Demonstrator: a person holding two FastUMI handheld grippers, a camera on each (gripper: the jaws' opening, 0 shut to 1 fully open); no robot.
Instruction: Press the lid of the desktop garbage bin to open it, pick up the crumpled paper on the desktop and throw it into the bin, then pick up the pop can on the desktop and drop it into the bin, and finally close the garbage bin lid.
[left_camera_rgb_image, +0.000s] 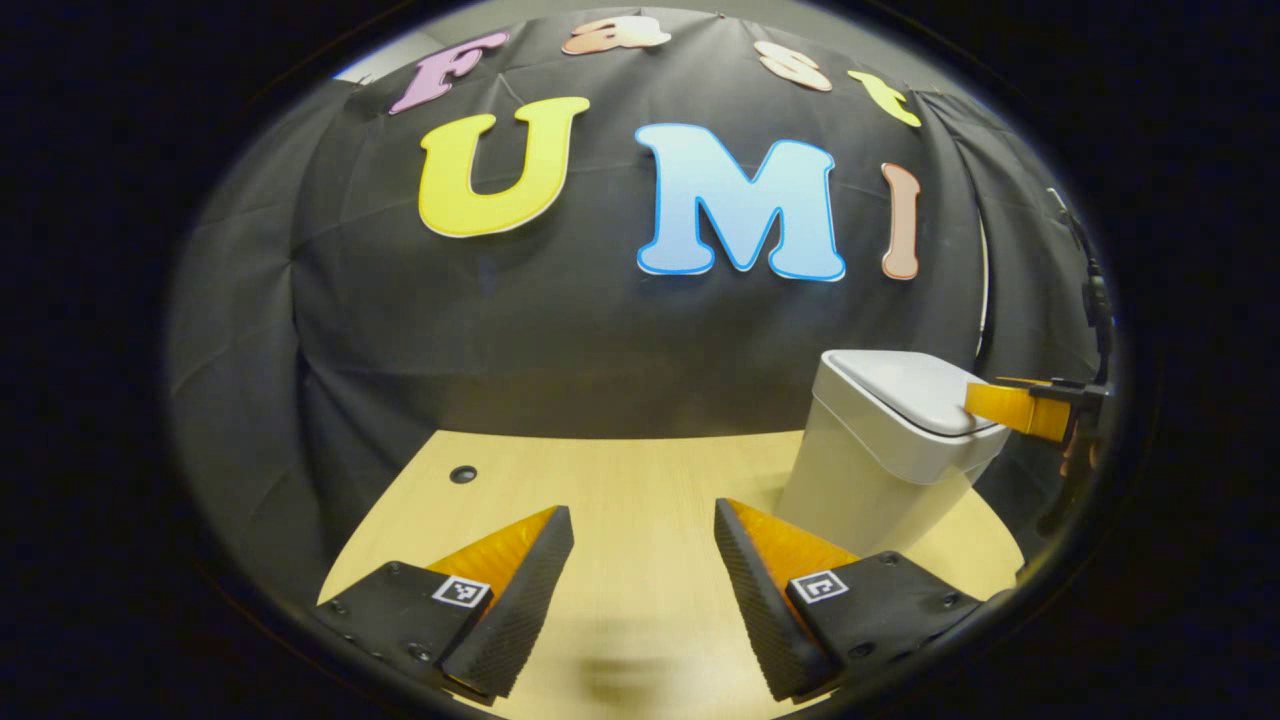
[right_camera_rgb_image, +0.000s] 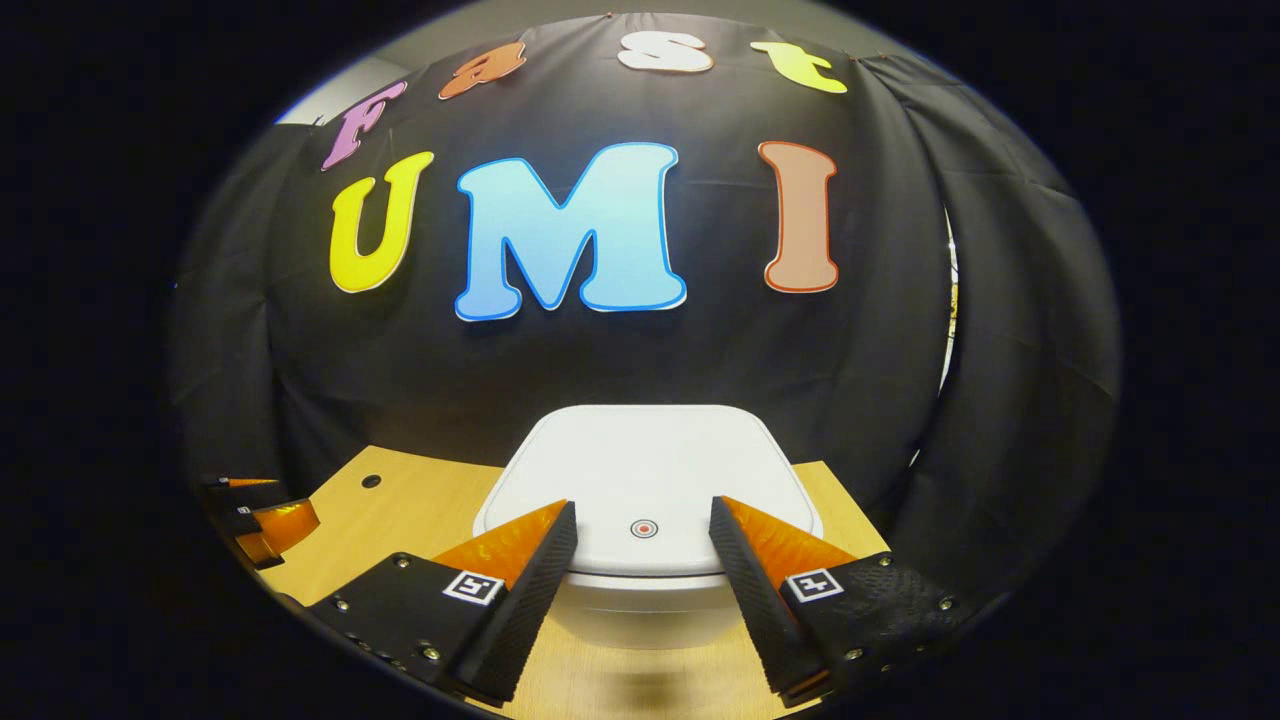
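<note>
A white desktop garbage bin (left_camera_rgb_image: 880, 450) stands on the wooden desk (left_camera_rgb_image: 620, 480) at the right of the left gripper view, its lid down. In the right gripper view the bin's lid (right_camera_rgb_image: 650, 470) lies flat and shut just ahead, with a small round button mark (right_camera_rgb_image: 644, 528) near its front edge. My right gripper (right_camera_rgb_image: 640, 520) hovers open over the lid's front edge, the button between its fingers; its fingers (left_camera_rgb_image: 1020, 408) reach over the lid from the right in the left gripper view. My left gripper (left_camera_rgb_image: 642, 525) is open over bare desk, left of the bin.
A small round hole (left_camera_rgb_image: 462, 474) sits in the desk near the back left. The black cloth wall closes the back and sides. The left gripper's fingers (right_camera_rgb_image: 262, 520) show at the far left of the right gripper view.
</note>
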